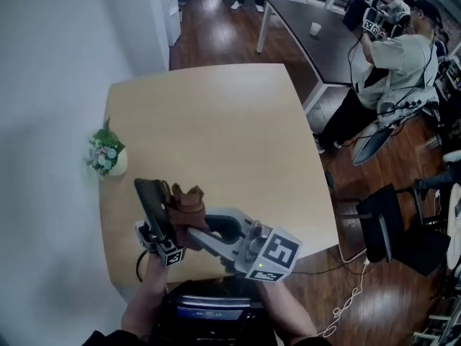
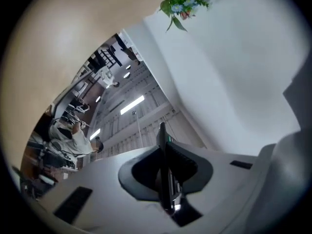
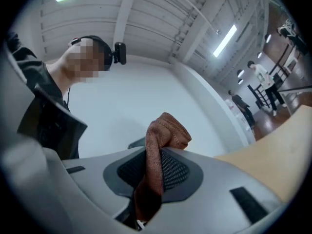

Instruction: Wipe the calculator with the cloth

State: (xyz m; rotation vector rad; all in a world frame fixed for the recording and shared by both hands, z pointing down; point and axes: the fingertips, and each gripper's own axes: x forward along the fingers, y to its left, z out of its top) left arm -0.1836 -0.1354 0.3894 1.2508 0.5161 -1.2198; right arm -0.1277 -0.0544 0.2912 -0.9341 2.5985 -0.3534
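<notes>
While I hold it up in the air over the near left part of the table (image 1: 216,121), the calculator (image 1: 150,202) stands on its edge. It looks like a thin dark slab. My L claw (image 1: 154,228) is clamped tight on its low end. In the left gripper view the slab's thin edge pokes up btwn the two pads.

The cloth (image 1: 189,202) is brown and all bunched up. My R claw (image 1: 196,225) is pinched shut on it, and the top of the cloth flops over past the tips. The cloth sits just right of the calculator and, as far as the head view shows, is touching it.

The table is light wood. A small pot of flowers (image 1: 106,157) sits at its left edge, next to the white wall (image 1: 57,85).

Far off on the right is a dark table (image 1: 317,49) w/ a white cup (image 1: 315,28) on it. A person (image 1: 400,56) in a light top stands by it. A black chair (image 1: 392,225) is on the near right, on the brown wood floor (image 1: 216,34).
</notes>
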